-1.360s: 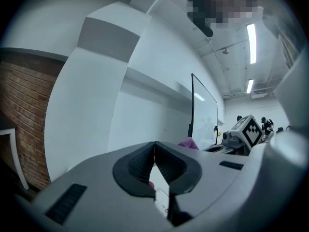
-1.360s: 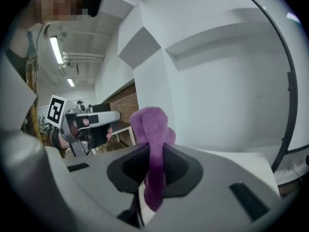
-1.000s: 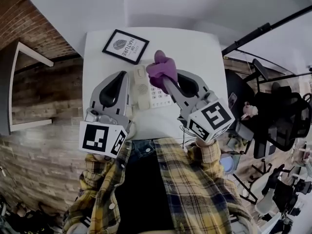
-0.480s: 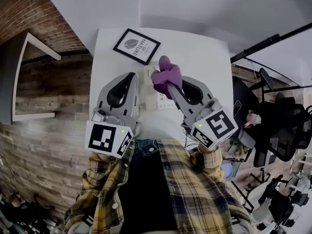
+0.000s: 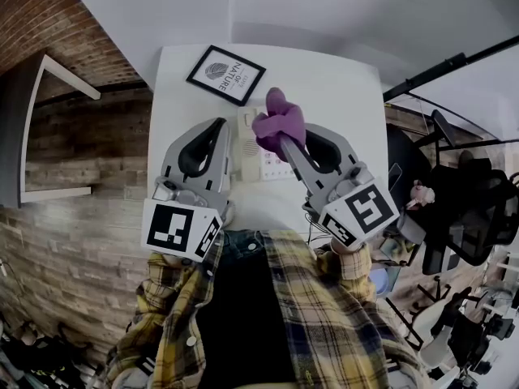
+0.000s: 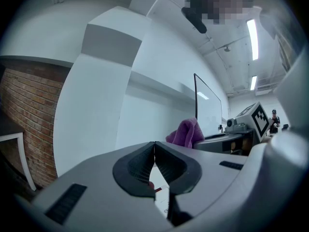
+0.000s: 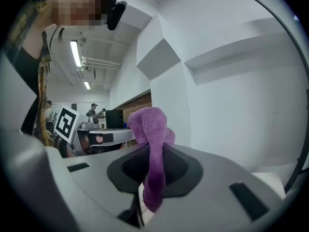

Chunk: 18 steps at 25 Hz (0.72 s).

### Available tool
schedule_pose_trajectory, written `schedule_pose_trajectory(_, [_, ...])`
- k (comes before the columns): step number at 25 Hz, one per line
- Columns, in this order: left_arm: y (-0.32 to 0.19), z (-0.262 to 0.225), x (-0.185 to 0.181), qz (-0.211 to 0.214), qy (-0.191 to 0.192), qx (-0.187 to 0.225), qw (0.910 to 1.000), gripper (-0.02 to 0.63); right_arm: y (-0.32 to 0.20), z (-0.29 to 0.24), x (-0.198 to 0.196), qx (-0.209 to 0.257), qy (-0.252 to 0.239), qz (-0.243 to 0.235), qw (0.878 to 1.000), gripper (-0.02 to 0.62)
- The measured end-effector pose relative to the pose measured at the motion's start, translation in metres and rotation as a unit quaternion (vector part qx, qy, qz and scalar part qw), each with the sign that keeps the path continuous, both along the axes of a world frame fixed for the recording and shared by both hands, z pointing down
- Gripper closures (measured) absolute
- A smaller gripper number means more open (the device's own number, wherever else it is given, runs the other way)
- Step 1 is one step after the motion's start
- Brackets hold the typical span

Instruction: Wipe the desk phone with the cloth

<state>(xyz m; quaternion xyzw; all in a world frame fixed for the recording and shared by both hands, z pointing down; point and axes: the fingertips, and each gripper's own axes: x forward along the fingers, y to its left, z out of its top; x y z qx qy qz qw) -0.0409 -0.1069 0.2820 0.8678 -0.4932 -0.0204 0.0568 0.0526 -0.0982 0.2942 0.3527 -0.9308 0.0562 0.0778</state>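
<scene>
My right gripper [image 5: 283,138] is pinching the purple cloth [image 5: 278,120]. The bunched cloth stands over the far end of the desk phone [image 5: 250,147]. The phone lies on the white desk [image 5: 332,87], with a framed picture [image 5: 225,75] just beyond it. My left gripper [image 5: 220,125] sits just beside the phone's handset side, jaws pressed together on nothing.

I judge the task to be at an early or middle stage. The cloth is in hand and held at the phone, but from above I cannot tell whether it actually touches the phone. Nothing in these views marks any part as already wiped. The keypad end nearest me lies uncovered, so I would count the handset and keypad as work left to do.

Only the head view shows the phone and how both grippers stand around it. The right gripper view shows what the head view hides, which is the grip itself. There the cloth [image 7: 153,144] is nipped between the jaws of the right gripper [image 7: 152,164], with a tuft rising above them and a tail hanging below. The phone barely shows in that view. The left gripper view shows the jaws of the left gripper [image 6: 154,151] meeting edge to edge with nothing between them. Past them on the phone's other side are the cloth [image 6: 186,132] and the right gripper's marker cube [image 6: 259,118].
</scene>
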Motion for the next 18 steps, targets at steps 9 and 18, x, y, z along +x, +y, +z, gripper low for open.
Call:
schedule_pose_trajectory(9, [-0.0021,0.0028,-0.0012,-0.002,0.000,-0.003,1.0000,0.591,0.0004,-0.0045,0.0002,0.004,-0.001,0.000,1.000,0.532])
schedule_pose_trajectory(18, [-0.0017,0.0020,-0.0019,-0.001,0.001,-0.003,1.0000,0.591,0.0016,-0.0031,-0.0014,0.002,0.001,-0.001,1.000,0.532])
